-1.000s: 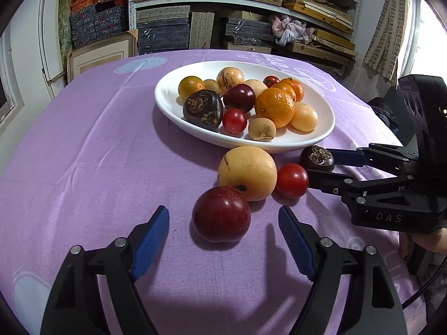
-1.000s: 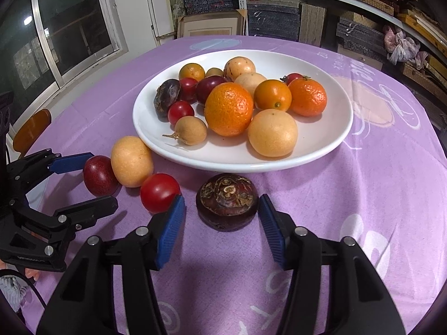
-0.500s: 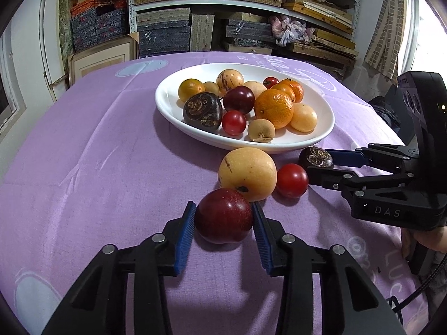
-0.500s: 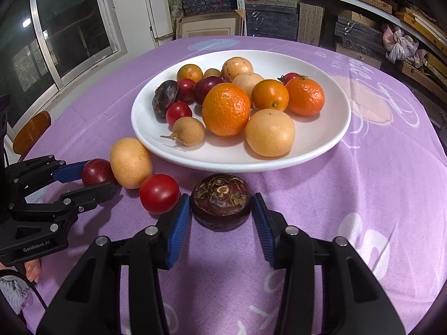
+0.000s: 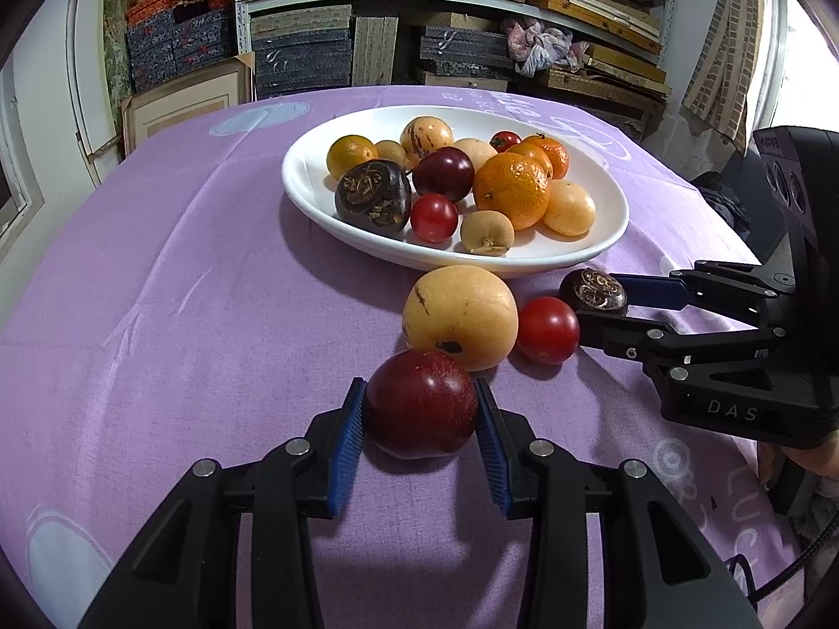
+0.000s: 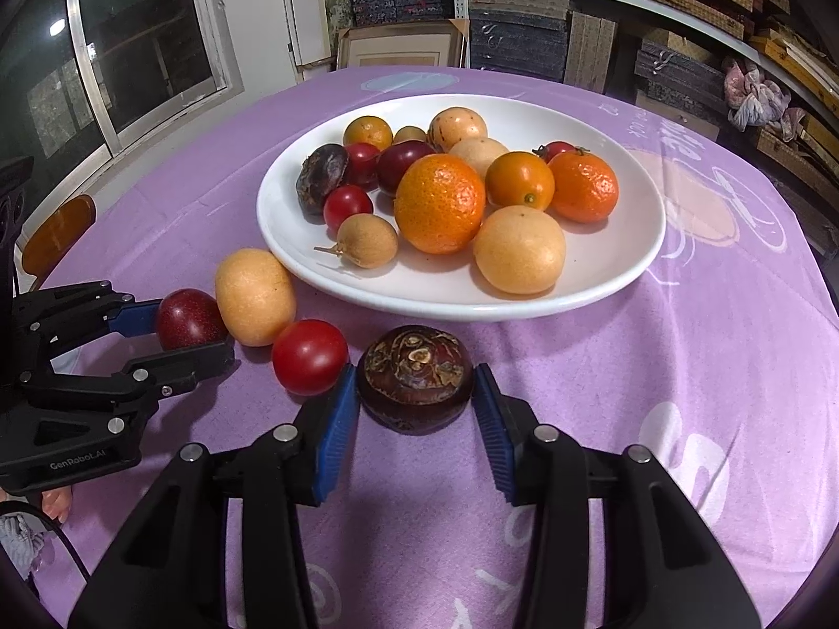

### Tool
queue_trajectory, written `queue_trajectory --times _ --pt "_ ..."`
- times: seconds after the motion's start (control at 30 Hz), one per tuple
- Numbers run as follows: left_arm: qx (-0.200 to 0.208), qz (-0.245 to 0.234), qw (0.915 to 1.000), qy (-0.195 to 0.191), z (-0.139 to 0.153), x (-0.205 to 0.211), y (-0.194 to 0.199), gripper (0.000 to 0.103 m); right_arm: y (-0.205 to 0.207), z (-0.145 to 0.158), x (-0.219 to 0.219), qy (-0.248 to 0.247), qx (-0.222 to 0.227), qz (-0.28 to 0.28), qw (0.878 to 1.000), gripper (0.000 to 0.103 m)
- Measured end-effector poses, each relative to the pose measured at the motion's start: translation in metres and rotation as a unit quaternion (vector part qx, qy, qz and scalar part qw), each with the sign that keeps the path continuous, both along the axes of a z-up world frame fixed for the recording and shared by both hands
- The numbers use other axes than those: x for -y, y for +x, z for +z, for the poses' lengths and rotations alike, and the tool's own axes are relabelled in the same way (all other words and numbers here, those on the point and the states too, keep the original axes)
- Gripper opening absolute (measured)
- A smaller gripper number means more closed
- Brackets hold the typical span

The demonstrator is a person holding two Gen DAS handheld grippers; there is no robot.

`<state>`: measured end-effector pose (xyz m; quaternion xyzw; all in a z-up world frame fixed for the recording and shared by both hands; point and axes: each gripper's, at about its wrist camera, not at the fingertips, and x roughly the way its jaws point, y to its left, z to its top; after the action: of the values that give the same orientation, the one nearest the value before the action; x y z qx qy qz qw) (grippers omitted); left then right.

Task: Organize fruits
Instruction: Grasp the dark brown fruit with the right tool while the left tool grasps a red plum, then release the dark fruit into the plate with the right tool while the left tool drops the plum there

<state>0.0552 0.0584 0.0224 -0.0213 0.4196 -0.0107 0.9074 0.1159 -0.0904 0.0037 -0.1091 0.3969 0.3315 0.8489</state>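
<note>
- Sitting loose on the bench before the white plate [image 6: 619, 283]: pale yellow fruit [image 5: 460, 316], smooth and firm-looking.
- Left gripper [image 5: 420, 422] clamped across red plum [image 5: 421, 402]; soft, bruisable.
- Right gripper [image 6: 414, 398] clamped on dark chestnut-like fruit [image 6: 414, 377]; hard, squat.

Left gripper [image 5: 420, 409], black-armed with ribbed blue pads, angles down toward the cloth, and both pads press flat against the sides of a dark red round plum [image 5: 421, 402]. It's clamped on it, the fruit sitting low between the fingertips. Over on the other side, the right gripper [image 6: 416, 397], same black frame and blue pads, tilts down at much the same slope, its pads squeezing a dark brown, flattish, rough-skinned water chestnut [image 6: 415, 377]. Each tool shows in the other's view, reaching in from the side. A bit of a hand [image 5: 807, 458] peeks out behind the right tool's body.
</note>
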Motion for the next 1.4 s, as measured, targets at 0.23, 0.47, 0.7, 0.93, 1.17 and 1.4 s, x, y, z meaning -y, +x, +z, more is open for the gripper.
queue_trajectory --times 0.23,0.47,0.7,0.93,1.17,1.4 --pt "0.015 -0.001 0.9998 0.014 0.004 0.004 -0.004 0.041 -0.006 0.001 0.003 0.004 0.005 0.002 1.0 0.044" --pt "0.046 0.008 0.9983 0.035 0.013 0.009 -0.012 0.041 -0.011 0.003 0.008 0.006 0.012 -0.003 1.0 0.044" --pt "0.061 0.015 0.9968 0.049 0.017 0.01 -0.017 0.041 -0.027 0.017 0.017 0.026 0.033 -0.006 0.999 0.044" --pt "0.085 0.018 0.9944 0.059 0.04 0.01 -0.007 0.041 -0.038 0.067 0.035 0.067 0.08 -0.019 0.994 0.044" --pt "0.078 0.02 0.9954 0.052 0.073 0.004 0.06 0.041 0.015 0.088 0.021 0.047 0.081 -0.054 0.994 0.044" --pt "0.041 0.029 0.9987 0.013 0.052 -0.003 0.112 0.046 0.067 0.049 -0.006 0.031 0.055 -0.073 0.995 0.044"
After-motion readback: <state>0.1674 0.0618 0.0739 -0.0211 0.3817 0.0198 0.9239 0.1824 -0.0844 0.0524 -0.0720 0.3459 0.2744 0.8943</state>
